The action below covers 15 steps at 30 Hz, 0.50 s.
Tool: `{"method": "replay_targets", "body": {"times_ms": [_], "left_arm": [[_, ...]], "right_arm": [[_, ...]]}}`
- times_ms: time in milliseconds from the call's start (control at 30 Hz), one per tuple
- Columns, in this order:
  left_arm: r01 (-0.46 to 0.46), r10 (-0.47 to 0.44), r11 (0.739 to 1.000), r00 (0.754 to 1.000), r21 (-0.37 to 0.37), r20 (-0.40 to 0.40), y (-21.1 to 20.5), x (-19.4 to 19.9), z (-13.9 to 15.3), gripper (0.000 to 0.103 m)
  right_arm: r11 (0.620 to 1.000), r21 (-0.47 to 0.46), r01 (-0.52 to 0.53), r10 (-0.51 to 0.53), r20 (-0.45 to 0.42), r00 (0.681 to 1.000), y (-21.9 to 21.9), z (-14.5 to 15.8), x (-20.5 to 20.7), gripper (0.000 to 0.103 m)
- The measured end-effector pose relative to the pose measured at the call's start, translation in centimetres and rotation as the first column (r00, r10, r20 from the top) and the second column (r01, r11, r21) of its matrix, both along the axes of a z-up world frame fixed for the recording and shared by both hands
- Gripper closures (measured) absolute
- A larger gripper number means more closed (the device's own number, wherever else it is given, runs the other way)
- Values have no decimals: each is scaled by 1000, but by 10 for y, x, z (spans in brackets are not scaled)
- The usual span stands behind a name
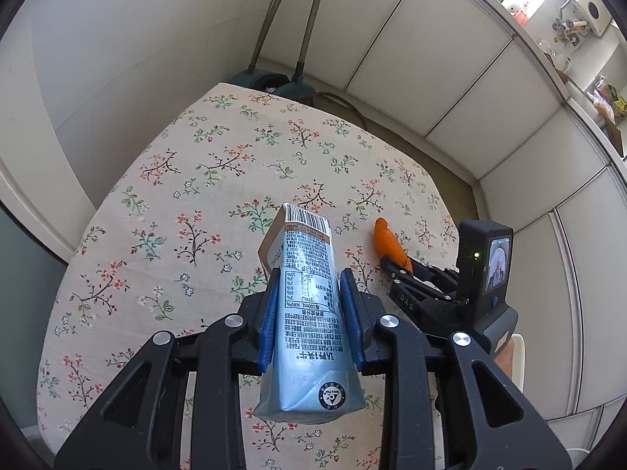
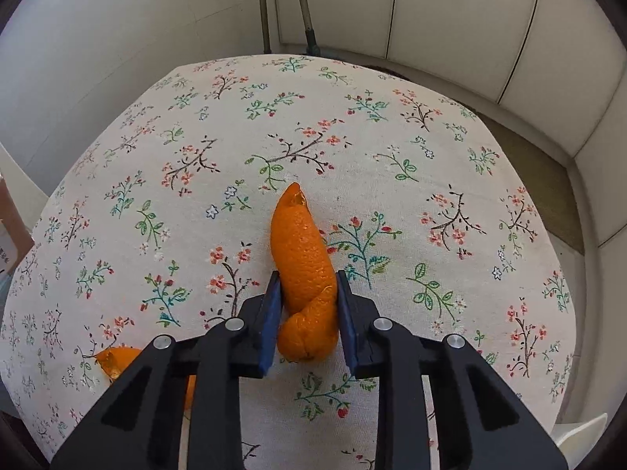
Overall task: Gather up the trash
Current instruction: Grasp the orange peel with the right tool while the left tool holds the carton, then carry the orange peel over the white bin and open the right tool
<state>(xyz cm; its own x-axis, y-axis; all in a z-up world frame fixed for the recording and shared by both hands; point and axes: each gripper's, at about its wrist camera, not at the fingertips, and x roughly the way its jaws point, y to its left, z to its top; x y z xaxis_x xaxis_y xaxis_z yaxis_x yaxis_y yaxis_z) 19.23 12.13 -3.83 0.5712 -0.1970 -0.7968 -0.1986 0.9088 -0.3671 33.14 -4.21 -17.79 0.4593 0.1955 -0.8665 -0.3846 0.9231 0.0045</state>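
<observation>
Pale blue drink carton (image 1: 309,313), printed text and barcode end pointing away from the camera: clamped between the blue pads of the left gripper (image 1: 311,286), pads pressed flat against both long sides. Carton is held above the floral-print tablecloth (image 1: 176,196); can't tell if its far end touches the cloth.

Long curled strip of orange peel (image 2: 305,270): pinched between the blue pads of the right gripper (image 2: 307,293), pads tight on its lower half, pointed tip sticking out forward. Whether it rests on the cloth or is just off it, can't tell.

In the left wrist view the right gripper (image 1: 395,270) sits just right of the carton, peel (image 1: 388,243) poking out ahead of it.

Second piece of orange peel (image 2: 117,360) lies on the cloth at lower left of the right wrist view, partly hidden by the gripper frame.

Beyond the far table edge: two pole-handled tools with dark green bases (image 1: 274,82) against white wall panels (image 1: 450,78).
</observation>
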Motion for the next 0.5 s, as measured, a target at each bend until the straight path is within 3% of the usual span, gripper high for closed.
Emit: {"method": "replay_targets", "body": {"times_ms": [500], "left_arm": [[-34, 33, 999, 994, 11, 107, -2, -16, 31, 75]], "right_arm": [[999, 52, -14, 2, 218, 976, 11, 93, -45, 77]]}}
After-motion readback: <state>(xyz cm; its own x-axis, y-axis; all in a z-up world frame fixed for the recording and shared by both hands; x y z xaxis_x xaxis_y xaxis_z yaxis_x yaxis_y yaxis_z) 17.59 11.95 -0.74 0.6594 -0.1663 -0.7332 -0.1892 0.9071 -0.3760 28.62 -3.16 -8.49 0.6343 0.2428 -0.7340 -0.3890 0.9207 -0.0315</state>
